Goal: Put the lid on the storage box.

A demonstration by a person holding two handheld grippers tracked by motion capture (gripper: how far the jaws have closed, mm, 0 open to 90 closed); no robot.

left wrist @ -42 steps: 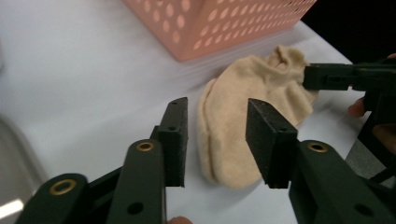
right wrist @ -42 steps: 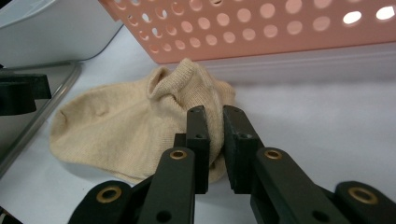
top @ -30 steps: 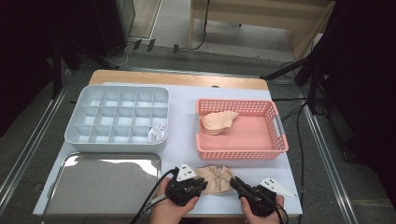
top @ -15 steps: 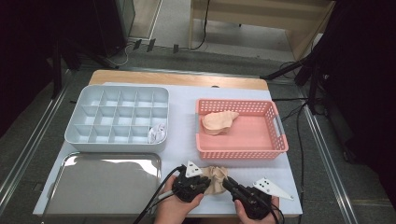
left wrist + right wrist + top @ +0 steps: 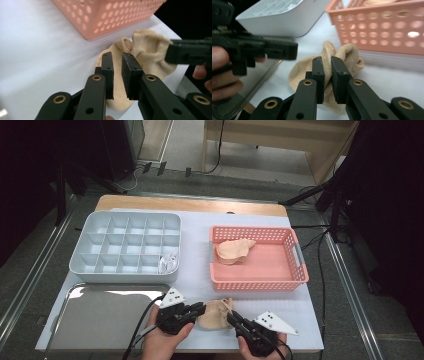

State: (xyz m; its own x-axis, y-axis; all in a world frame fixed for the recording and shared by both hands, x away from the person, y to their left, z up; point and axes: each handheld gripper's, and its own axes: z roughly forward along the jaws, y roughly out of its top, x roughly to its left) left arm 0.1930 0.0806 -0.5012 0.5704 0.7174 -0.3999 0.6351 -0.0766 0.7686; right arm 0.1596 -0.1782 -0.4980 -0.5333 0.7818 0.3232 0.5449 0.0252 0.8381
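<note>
Where it lies: beige sock point(image 5: 214, 314) at worktop's near edge, before pink basket point(image 5: 260, 279).
Right gripper point(image 5: 326, 72): pinching sock fold.
Left gripper point(image 5: 117, 75): jaws slightly apart over sock.

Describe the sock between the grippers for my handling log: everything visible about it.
The sock is beige ribbed knit, soft and crumpled, lying on the white table cover just in front of the pink basket. The right gripper is shut on a raised fold of it. The left gripper sits at its other edge, jaws slightly apart over the fabric, no pinch visible. Its cuff end is bunched upward.
</note>
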